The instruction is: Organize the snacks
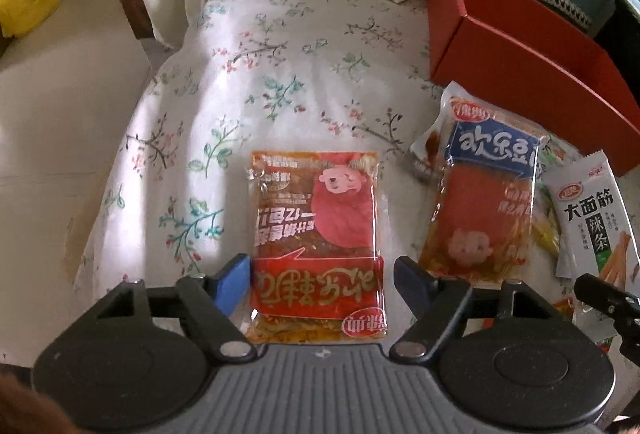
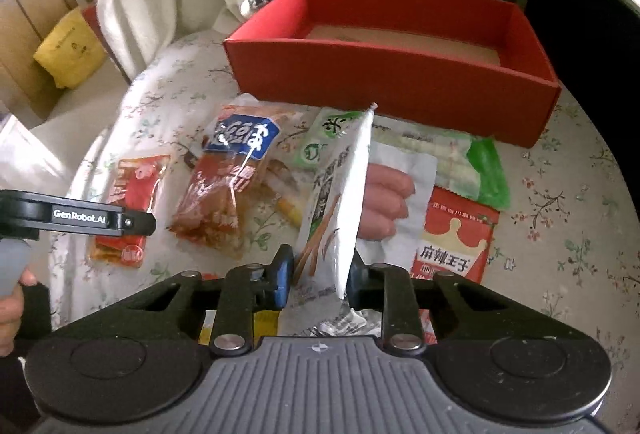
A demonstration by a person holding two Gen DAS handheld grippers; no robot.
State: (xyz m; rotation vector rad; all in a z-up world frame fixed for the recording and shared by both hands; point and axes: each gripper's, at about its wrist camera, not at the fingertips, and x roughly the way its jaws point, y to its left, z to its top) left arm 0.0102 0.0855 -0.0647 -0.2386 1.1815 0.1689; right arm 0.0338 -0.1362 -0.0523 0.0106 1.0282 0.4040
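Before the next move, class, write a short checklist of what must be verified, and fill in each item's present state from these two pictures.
1. Right gripper has closed on the white packet: ok, the packet stands on edge between the fingers.
2. Red box open with room inside: ok.
3. Left gripper open around the red packet: ok, not yet gripped.
4. Blue-labelled packet apart from the red packet: ok.
5. White packet held firmly: cannot tell.
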